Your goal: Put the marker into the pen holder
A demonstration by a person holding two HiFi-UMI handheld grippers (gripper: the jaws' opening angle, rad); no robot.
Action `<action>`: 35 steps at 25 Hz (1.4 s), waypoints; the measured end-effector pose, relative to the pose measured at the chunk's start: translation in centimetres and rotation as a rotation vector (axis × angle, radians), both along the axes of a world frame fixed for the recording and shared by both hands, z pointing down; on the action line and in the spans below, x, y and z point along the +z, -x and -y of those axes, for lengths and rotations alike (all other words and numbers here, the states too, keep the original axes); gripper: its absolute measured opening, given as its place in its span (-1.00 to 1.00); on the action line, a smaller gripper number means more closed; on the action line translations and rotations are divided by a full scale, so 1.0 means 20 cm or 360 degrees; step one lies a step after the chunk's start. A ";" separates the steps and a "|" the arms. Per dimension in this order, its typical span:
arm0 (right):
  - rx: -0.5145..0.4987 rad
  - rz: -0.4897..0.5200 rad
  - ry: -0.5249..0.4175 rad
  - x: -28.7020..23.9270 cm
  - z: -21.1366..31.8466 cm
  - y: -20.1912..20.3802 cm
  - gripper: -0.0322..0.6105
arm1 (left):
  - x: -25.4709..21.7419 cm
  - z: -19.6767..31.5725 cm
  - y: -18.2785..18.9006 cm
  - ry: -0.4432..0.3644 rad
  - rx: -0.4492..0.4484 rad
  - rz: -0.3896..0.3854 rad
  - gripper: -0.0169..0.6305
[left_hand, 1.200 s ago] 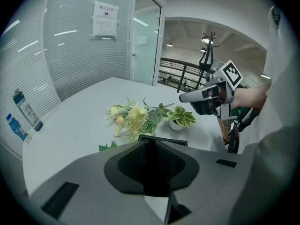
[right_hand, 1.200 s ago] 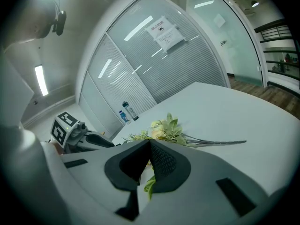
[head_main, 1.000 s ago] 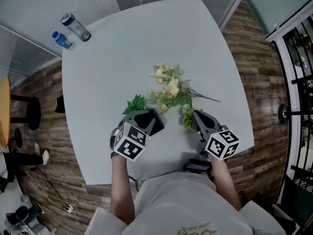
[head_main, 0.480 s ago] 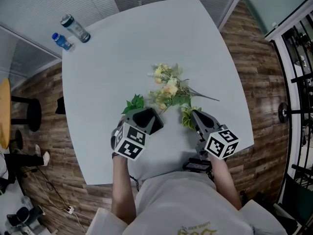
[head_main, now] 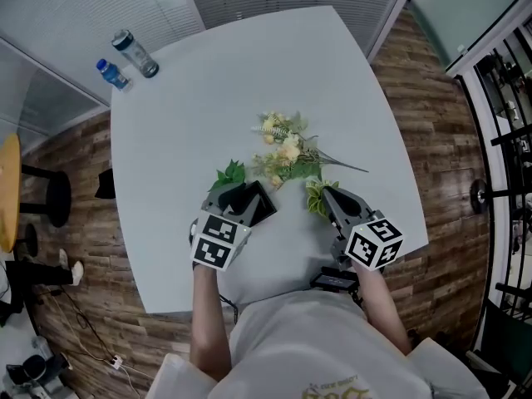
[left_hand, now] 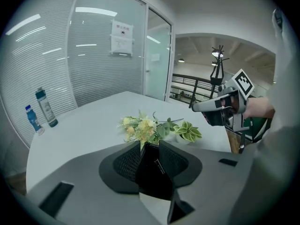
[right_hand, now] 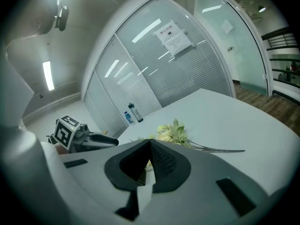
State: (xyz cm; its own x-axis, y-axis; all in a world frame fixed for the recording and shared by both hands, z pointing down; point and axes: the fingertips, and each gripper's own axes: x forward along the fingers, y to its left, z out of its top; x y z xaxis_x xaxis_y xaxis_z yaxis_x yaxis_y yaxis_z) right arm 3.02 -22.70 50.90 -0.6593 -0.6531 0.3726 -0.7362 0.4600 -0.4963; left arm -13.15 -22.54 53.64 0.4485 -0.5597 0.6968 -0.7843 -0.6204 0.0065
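Left gripper view: the left gripper's (left_hand: 150,146) jaws have just been opened and stand apart, with a dark thing (left_hand: 151,172), possibly the marker, between them. The right gripper's (right_hand: 149,140) tips are pressed together. No pen holder is seen on the surface (head_main: 208,98), so placing is judged still pending.

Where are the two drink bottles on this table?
The grey bottle and the smaller blue bottle stand side by side at the far left corner of the table in the head view, well beyond the flowers.
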 end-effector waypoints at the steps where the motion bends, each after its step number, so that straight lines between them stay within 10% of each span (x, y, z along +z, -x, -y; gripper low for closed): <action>1: -0.0011 -0.0005 -0.0017 -0.02 -0.01 0.01 -0.85 | -0.02 -0.01 0.00 -0.0009 -0.0014 -0.0026 -0.55; 20: -0.0097 -0.0009 -0.0260 -0.35 -0.20 0.07 -0.85 | -0.36 -0.28 0.07 -0.0207 -0.0429 -0.0514 -0.78; 35: -0.0054 -0.0026 -0.0322 -0.40 -0.26 0.03 -0.85 | -0.46 -0.35 0.08 -0.0334 -0.0471 -0.0557 -0.91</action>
